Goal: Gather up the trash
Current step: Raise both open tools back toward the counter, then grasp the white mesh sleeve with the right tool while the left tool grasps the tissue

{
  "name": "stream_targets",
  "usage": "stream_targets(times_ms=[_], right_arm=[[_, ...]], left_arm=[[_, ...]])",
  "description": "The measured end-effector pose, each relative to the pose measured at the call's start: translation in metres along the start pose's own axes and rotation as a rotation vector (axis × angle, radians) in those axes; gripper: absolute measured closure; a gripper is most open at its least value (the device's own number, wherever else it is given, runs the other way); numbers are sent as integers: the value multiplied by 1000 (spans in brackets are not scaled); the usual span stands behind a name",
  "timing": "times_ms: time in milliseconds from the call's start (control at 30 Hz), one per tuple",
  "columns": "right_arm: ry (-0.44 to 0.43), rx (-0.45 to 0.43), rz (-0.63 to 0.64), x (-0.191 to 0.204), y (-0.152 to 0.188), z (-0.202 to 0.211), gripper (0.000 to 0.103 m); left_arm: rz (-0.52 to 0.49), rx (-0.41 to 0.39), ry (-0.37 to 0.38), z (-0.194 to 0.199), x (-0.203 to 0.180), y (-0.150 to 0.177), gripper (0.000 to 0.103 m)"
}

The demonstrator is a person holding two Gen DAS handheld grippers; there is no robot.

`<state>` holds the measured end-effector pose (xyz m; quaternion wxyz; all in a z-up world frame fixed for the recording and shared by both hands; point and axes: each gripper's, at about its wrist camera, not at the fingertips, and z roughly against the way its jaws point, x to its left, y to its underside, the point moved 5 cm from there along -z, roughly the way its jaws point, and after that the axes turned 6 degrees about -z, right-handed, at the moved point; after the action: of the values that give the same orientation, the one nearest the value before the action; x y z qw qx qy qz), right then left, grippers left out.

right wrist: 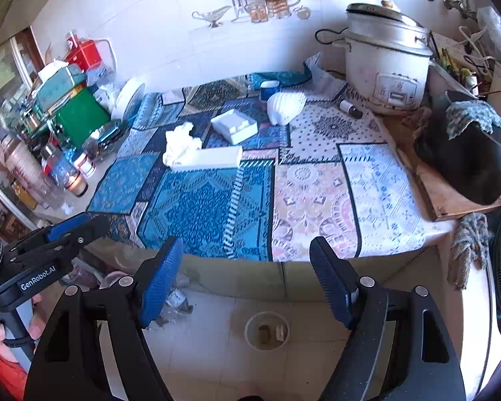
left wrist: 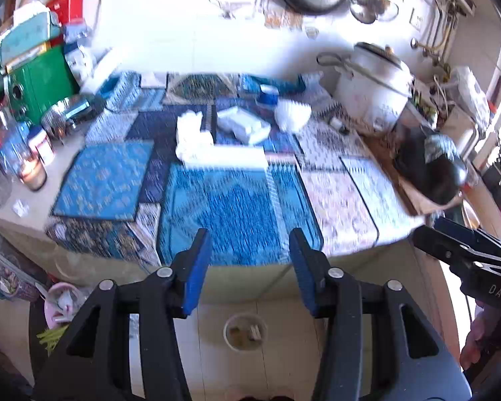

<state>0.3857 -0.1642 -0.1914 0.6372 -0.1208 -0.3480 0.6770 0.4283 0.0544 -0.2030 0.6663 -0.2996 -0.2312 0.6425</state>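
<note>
A crumpled white tissue (right wrist: 180,145) lies on the patterned tablecloth, touching a long white box (right wrist: 210,158). Behind them sit a white foam tray (right wrist: 234,125) and a white shell-like paper wad (right wrist: 285,106). The same tissue (left wrist: 192,133), box (left wrist: 230,158) and tray (left wrist: 242,123) show blurred in the left wrist view. My left gripper (left wrist: 248,269) is open and empty, hovering off the table's front edge. My right gripper (right wrist: 247,282) is open wide and empty, also in front of the edge. The left gripper also shows in the right wrist view (right wrist: 73,230).
A rice cooker (right wrist: 385,63) stands at the back right, a black pot with a cloth (right wrist: 467,153) on a board at right. Boxes, jars and bottles (right wrist: 60,127) crowd the left side. A floor drain (right wrist: 267,330) lies below the table.
</note>
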Motion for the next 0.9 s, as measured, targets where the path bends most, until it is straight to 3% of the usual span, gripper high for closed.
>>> stream_targets(times_ms=[200,333,533,700,900], right_arm=[[12,-39,-64,-8,-51,1,26],[26,-67,-65,-26,-86,-8,22],[-21,-36,-40,-55,-152,-65,20],[-42,63,24,-77,-200,-132,20],[-49,186,28,-104,-232,-213,20]], left_arm=[[54,-31,-38,7,17,-61,51],[71,-35,-92,-18,30,-87,50],[202,-21,-147,-76,55,-129,49],[318,84,-214,-150,86,-152,45],[424,225,-300,-236,122,-150,45]])
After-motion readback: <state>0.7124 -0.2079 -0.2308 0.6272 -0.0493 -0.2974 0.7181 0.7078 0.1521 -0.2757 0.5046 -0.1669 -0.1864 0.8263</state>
